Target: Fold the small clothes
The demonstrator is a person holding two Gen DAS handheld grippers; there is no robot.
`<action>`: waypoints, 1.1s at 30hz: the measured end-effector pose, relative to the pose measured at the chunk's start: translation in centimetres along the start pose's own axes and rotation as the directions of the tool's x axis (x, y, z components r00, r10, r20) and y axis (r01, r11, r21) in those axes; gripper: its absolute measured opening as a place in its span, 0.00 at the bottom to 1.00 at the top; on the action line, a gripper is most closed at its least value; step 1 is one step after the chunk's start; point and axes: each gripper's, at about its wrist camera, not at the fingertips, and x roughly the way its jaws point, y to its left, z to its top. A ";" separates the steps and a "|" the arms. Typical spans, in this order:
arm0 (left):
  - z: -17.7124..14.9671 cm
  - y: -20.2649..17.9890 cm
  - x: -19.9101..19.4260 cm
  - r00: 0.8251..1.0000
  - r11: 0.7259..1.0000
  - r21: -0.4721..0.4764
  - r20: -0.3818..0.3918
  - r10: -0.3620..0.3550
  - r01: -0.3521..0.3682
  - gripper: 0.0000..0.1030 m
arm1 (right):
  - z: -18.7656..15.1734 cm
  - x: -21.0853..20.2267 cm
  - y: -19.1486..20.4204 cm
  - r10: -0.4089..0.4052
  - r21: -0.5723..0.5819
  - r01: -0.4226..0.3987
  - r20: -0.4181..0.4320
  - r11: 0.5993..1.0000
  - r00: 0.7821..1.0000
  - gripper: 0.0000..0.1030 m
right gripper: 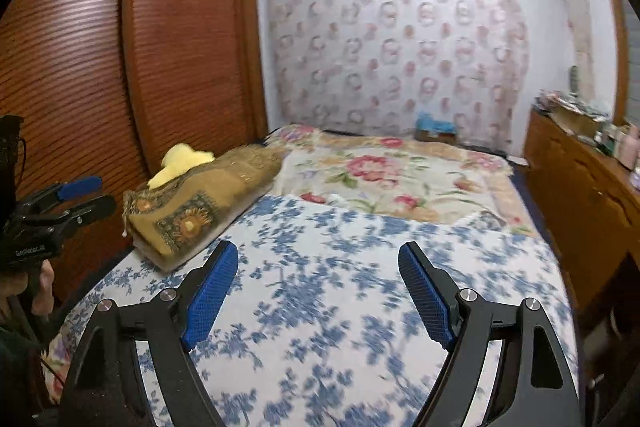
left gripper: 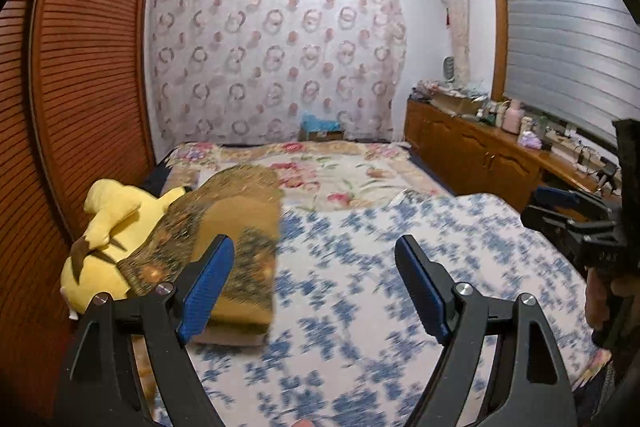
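Both grippers' jaws gape empty above the bedspread [right gripper: 320, 307].

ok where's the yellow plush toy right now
In both views the yellow plush toy lies at the bed's left edge, against the wooden wardrobe, partly under the folded brown blanket.

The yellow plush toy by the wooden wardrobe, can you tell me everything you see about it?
The yellow plush toy looks soft and fuzzy, bright yellow with dark brown tips on parts that look like its ears. It lies slumped at the left edge of the bed, beside the slatted wooden wardrobe. A folded brown patterned blanket lies against it and hides part of it. In the right wrist view only a yellow bump shows above the blanket. No fingers touch it.
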 end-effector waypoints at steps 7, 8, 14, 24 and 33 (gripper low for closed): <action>2.0 -3.8 -0.2 1.000 1.000 0.014 0.011 -0.013 0.013 0.81 | 0.0 -5.1 0.4 -0.113 0.031 0.111 0.089 0.993 0.990 0.81; 2.1 -4.1 -0.2 1.000 1.000 0.014 0.010 -0.012 0.012 0.81 | 0.2 -5.7 0.4 -0.124 0.040 0.121 0.101 0.992 0.987 0.81; 2.8 -6.1 -0.2 1.000 1.000 0.014 0.013 -0.017 0.017 0.81 | -0.9 -8.7 1.1 -0.179 0.073 0.170 0.147 0.983 0.973 0.81; 3.2 -7.6 -0.7 0.999 0.999 0.045 0.036 0.002 -0.003 0.81 | -2.4 -7.0 2.1 -0.212 0.100 0.198 0.160 0.975 0.964 0.81; 3.0 -7.8 -0.7 0.999 0.999 0.042 0.034 0.003 -0.005 0.81 | -2.2 -6.5 0.8 -0.212 0.107 0.197 0.159 0.975 0.964 0.81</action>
